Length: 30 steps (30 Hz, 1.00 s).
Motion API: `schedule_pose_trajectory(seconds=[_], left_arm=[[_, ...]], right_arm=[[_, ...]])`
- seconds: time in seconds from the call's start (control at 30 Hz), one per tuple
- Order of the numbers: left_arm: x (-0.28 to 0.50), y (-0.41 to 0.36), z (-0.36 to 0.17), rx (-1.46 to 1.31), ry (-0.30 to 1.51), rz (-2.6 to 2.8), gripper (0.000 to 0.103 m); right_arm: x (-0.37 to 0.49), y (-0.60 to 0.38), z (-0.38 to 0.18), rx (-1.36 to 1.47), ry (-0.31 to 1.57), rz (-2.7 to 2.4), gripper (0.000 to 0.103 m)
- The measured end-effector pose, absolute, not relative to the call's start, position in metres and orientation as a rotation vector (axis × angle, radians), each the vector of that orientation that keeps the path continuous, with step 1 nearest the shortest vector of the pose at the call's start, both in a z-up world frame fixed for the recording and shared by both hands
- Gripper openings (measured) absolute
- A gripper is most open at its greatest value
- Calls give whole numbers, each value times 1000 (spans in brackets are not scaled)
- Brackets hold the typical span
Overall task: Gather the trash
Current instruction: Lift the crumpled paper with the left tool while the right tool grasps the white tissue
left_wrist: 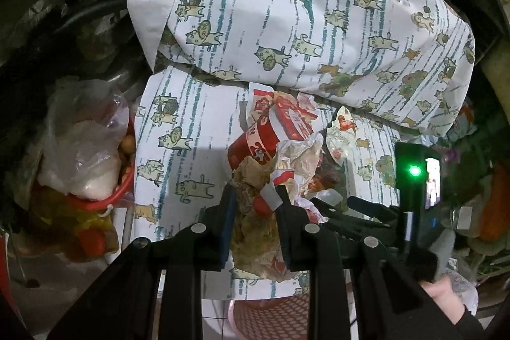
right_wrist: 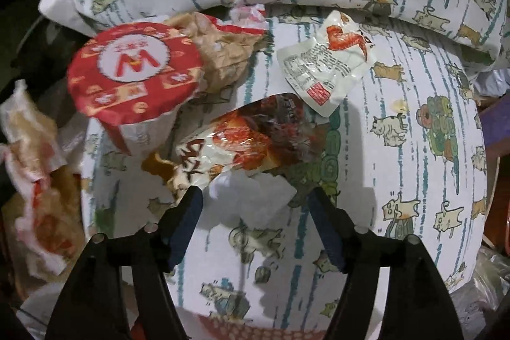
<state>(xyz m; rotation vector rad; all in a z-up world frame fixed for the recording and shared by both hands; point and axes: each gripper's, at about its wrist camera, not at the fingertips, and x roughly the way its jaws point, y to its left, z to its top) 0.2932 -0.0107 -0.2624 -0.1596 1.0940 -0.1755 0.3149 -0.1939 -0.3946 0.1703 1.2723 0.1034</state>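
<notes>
Left claw [left_wrist: 255, 196] grips a greasy wrapper [left_wrist: 255, 231], seemingly; right claw [right_wrist: 256, 196] gapes.

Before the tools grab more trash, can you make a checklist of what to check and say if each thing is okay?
1. Left tool shut on the greasy paper wrapper: ok.
2. Right tool open with nothing pinched: ok.
3. Snack bag lies right ahead of the right tool: ok.
4. Red paper cup out of the right tool's way: not ok, it sits close beside the snack bag.
5. Small white sachet lies free on the cat-print cloth: ok.
6. A bin ready for the trash: cannot tell.
</notes>
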Motion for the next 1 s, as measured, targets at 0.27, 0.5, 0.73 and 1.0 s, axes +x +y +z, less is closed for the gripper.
schedule_pose_trajectory(seconds=[0.27,0.5,0.73,1.0], left_arm=[[293,-9,-264,-139,1102,-163,26],[289,-16,-264,-116,1117,-194,26],[281,-13,-245,-150,1071,-227,26],[276,-1,-228,-152,1007,-202,26]], right_arm=[[318,-186,-413,182,1301,105,22],[303,-182,-389,150,1245,119,8],[288,-200,-347,231,1122,194,8],[275,-223,-305,248,1043,248,8]])
